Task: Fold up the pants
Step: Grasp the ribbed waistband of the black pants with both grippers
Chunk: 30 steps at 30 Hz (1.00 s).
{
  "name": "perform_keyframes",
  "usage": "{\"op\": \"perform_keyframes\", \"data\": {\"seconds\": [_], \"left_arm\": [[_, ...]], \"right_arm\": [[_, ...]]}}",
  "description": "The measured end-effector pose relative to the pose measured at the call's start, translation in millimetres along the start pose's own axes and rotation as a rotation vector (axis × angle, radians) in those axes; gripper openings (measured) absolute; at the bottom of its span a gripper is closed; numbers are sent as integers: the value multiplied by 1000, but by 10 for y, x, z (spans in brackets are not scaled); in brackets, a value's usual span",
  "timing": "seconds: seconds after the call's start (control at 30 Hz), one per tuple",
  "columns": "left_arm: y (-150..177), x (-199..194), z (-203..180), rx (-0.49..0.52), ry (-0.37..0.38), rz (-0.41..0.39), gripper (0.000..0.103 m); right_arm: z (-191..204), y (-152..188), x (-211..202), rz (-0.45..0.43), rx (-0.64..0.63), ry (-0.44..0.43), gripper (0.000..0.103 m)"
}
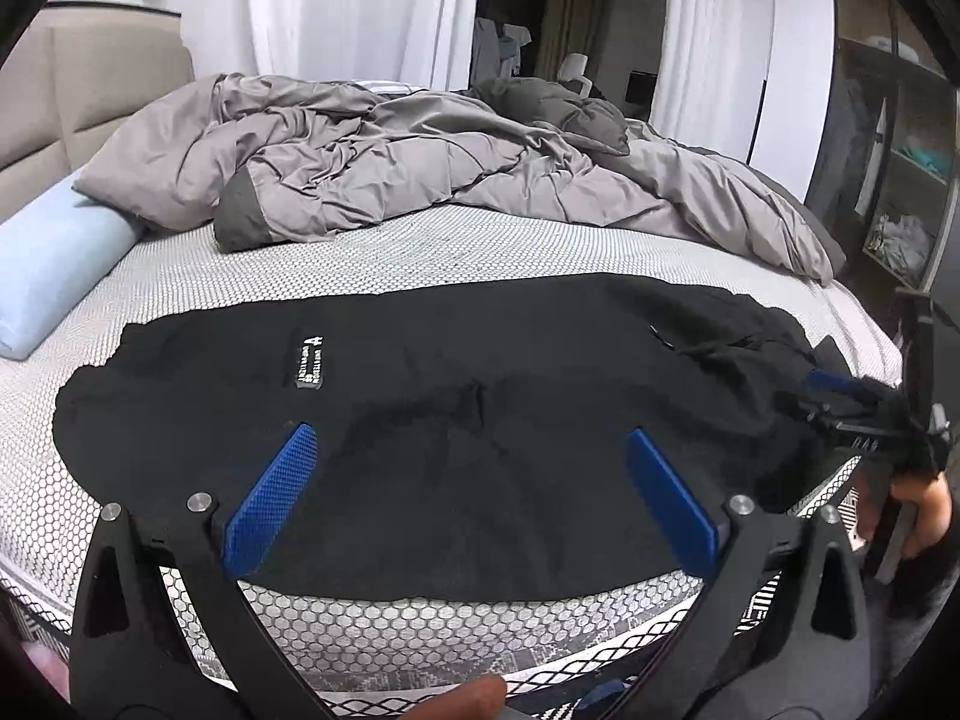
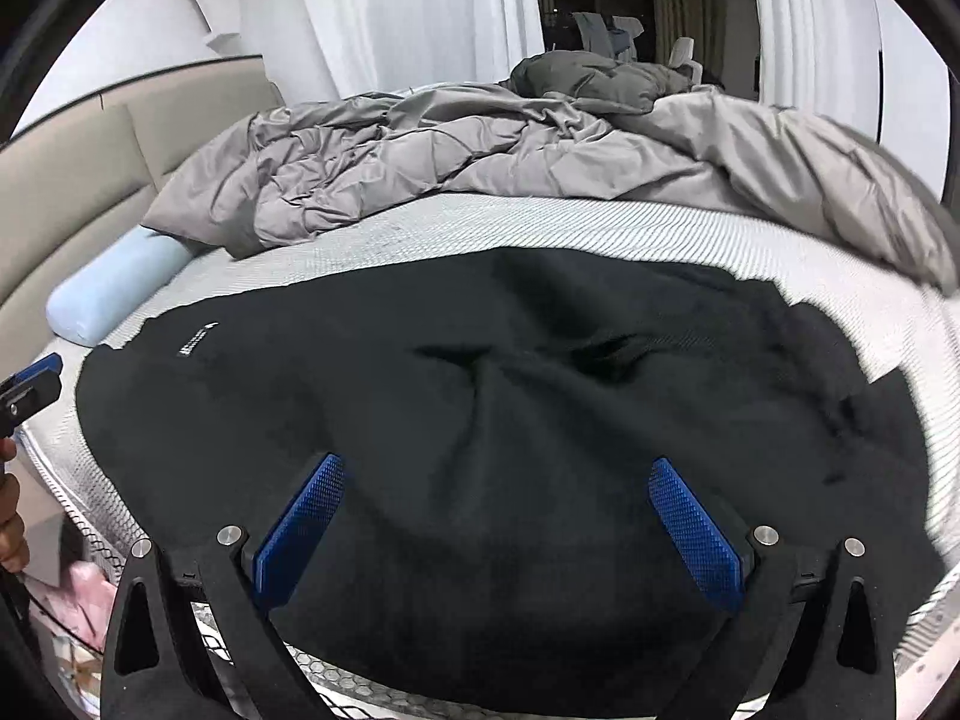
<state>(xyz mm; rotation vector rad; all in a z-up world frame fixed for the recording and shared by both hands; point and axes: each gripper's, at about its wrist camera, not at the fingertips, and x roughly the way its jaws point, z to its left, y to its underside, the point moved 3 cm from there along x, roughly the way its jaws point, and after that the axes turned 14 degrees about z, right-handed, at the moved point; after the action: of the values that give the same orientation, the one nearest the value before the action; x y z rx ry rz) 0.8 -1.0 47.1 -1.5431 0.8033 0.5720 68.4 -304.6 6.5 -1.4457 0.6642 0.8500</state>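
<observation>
I am holding my left gripper (image 1: 471, 441) with jaws wide apart over the black pants (image 1: 420, 420), blue textured pads (image 1: 273, 498) gripping nothing. My right gripper (image 2: 495, 471) is likewise standing spread, empty, above the same cloth. The pants are lying flat and slightly rumpled on the white honeycomb-patterned mattress (image 1: 420, 246), along its near edge, a small white label (image 1: 309, 360) showing toward the left end. Beyond the pants, bare mattress is running up to a crumpled grey duvet (image 1: 390, 150). A pale blue bolster pillow (image 1: 48, 276) is sitting left of the pants.
</observation>
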Motion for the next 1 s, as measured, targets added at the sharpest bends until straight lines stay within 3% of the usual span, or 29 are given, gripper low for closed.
{"op": "perform_keyframes", "data": {"seconds": [0.17, 0.4, 0.57, 0.73, 0.83, 1.0], "left_arm": [[-42, -51, 252, -56, 0, -2, 103], [-38, -236, 709, -128, -39, -15, 103], [52, -329, 1330, -214, -127, -10, 102], [376, -355, 2127, -388, -211, 27, 102], [596, -282, 2532, -498, -202, 69, 102], [721, 14, 2939, -567, -106, 121, 85]], "right_arm": [[-134, -248, -282, 73, 21, 8, 103], [-473, -391, -744, -43, 61, -8, 103], [-756, -333, -861, -80, 94, -78, 103], [-919, -120, -917, -127, 132, -99, 103], [-1043, 63, -849, -105, 172, -129, 103], [-1219, 288, -745, -92, 242, -136, 103]]}}
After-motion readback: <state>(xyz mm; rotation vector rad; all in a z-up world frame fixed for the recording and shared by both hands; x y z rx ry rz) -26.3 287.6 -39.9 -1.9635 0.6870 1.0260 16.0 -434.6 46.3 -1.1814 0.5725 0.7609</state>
